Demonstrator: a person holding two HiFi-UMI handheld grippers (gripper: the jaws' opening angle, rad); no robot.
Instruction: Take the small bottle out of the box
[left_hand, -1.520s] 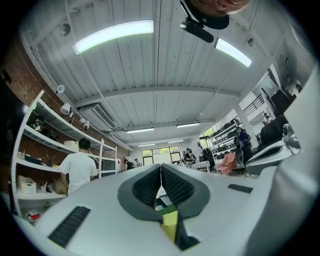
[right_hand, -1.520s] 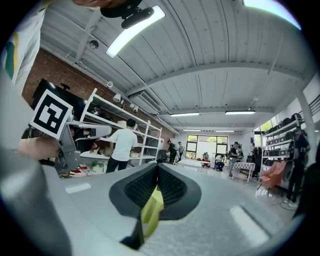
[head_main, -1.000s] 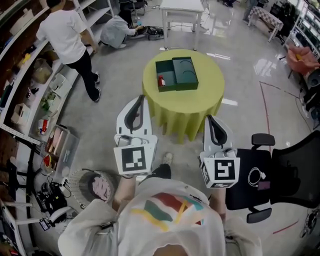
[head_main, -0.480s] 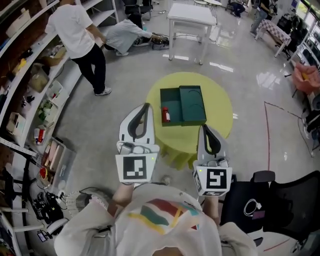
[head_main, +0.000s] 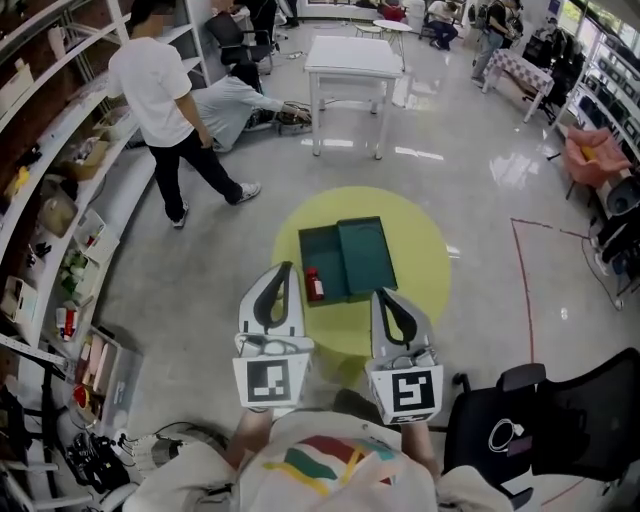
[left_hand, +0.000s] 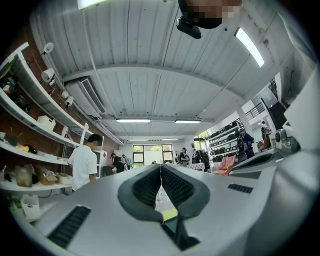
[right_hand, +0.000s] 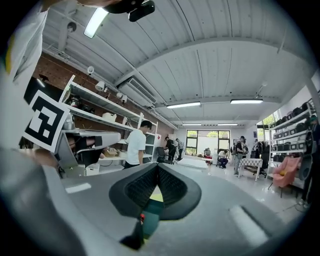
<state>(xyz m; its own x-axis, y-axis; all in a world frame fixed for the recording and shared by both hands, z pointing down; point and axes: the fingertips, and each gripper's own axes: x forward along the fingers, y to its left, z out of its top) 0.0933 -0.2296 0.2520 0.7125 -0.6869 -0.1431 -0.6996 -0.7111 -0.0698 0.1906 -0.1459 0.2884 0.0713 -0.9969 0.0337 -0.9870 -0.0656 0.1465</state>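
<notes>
Head view with both gripper views. Nearest the camera, the left gripper (head_main: 281, 274) and right gripper (head_main: 381, 298) are held side by side short of the round yellow-green table (head_main: 432, 272); each is seen with its jaws pressed together and nothing between them, which the gripper views (left_hand: 160, 169) (right_hand: 157, 168) confirm. On the table the green box (head_main: 330, 262) lies open, its lid (head_main: 366, 255) folded to the right. The small bottle (head_main: 314, 285), red with a pale cap, sits in the left compartment, close against the near wall; whether it stands or lies cannot be told. Beyond, a white table (head_main: 352, 56) and a person in a white shirt (head_main: 160, 95) are well apart from the work. Judged hazards: if the jaws are not parted before descent, the bottle would be struck and toppled, not gripped; because it sits so close to the wall, a jaw may catch the rim and the unsteadied box may be shoved across the cloth or lifted with the bottle; a small smooth bottle pinched off-centre may slip out
</notes>
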